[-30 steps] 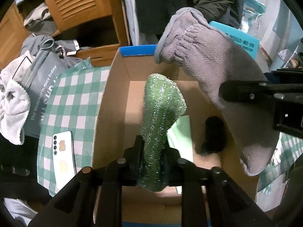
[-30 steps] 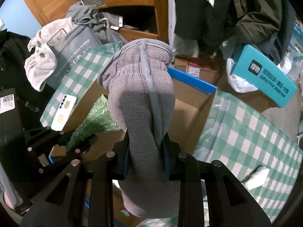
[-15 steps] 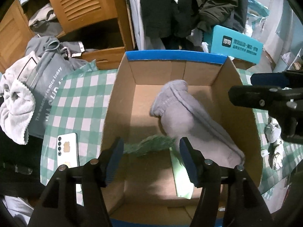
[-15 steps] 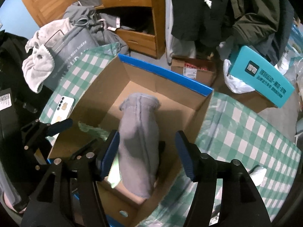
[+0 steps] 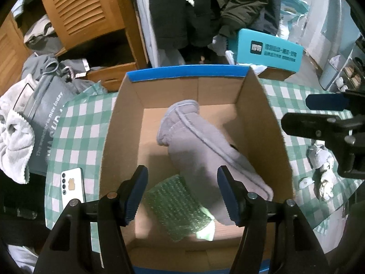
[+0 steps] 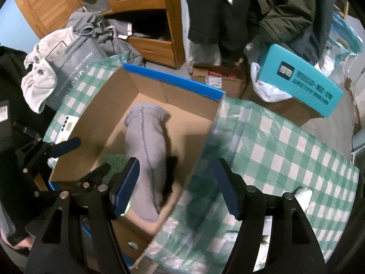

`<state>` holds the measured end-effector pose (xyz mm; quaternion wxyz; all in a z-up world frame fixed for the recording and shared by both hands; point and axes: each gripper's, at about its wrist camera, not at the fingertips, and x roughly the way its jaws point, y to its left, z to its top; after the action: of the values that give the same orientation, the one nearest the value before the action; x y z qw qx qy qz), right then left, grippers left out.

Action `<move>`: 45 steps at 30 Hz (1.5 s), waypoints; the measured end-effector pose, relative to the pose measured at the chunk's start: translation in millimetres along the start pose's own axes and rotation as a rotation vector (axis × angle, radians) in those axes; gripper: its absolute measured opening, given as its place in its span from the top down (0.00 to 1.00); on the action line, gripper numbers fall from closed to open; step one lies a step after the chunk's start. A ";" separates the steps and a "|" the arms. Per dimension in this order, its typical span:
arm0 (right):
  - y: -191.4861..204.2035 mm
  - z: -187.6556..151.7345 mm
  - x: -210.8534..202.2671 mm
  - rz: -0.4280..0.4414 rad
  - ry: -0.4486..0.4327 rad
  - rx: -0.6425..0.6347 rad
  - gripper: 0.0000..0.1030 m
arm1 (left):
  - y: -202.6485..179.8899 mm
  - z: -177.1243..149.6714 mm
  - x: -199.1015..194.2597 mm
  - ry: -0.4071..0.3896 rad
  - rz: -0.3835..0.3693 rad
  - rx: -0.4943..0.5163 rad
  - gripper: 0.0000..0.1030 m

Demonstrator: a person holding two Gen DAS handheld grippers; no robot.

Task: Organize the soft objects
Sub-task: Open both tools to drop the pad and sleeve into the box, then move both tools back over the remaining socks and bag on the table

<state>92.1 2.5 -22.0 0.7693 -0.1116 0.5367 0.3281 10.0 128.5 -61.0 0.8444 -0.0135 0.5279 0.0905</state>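
Observation:
A grey fleece sock (image 5: 200, 146) lies inside the open cardboard box (image 5: 257, 105), over a green sparkly sock (image 5: 178, 205) near the box's front. The grey sock (image 6: 146, 150) also shows in the right wrist view, in the box (image 6: 109, 105), with a bit of green sock (image 6: 114, 159) beside it. My left gripper (image 5: 182, 194) is open and empty above the box's front edge. My right gripper (image 6: 175, 187) is open and empty over the box's right wall; it shows at the right of the left wrist view (image 5: 324, 116).
The box sits on a green checked tablecloth (image 6: 285, 159). A white phone (image 5: 73, 185) lies left of the box. White crumpled cloth (image 5: 324, 171) lies right of it. A grey bag (image 5: 43, 118), a towel (image 5: 13, 141), a teal box (image 5: 267, 50) and a wooden cabinet (image 5: 86, 13) stand behind.
Both grippers opened and let go: the green sock and the grey sock dropped into the box. Both grippers have since pulled back a little, the right one moving rightward.

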 end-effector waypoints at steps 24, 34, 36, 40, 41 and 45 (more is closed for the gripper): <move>-112.0 -73.3 -35.6 -0.076 0.002 0.190 0.30 | -99.6 14.6 -8.2 -0.017 -0.081 0.169 0.35; -145.7 -100.6 -38.2 -0.095 0.021 0.257 0.30 | -145.2 10.2 -2.8 0.004 -0.090 0.262 0.35; -149.6 -105.5 -36.8 -0.097 0.027 0.264 0.30 | -152.4 8.6 -0.4 0.012 -0.092 0.277 0.35; -159.6 -116.0 -30.0 -0.107 0.048 0.281 0.29 | -164.8 6.5 4.4 0.030 -0.104 0.302 0.35; -161.9 -119.0 -28.4 -0.108 0.053 0.286 0.29 | -167.5 6.1 5.8 0.034 -0.108 0.306 0.35; -171.2 -129.3 -21.1 -0.106 0.077 0.316 0.29 | -179.6 4.6 13.5 0.055 -0.124 0.322 0.35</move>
<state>97.3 -203.5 -85.5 0.7724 -0.0300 0.6040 0.1939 49.8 -45.7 -84.0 0.8249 0.0868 0.5566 -0.0481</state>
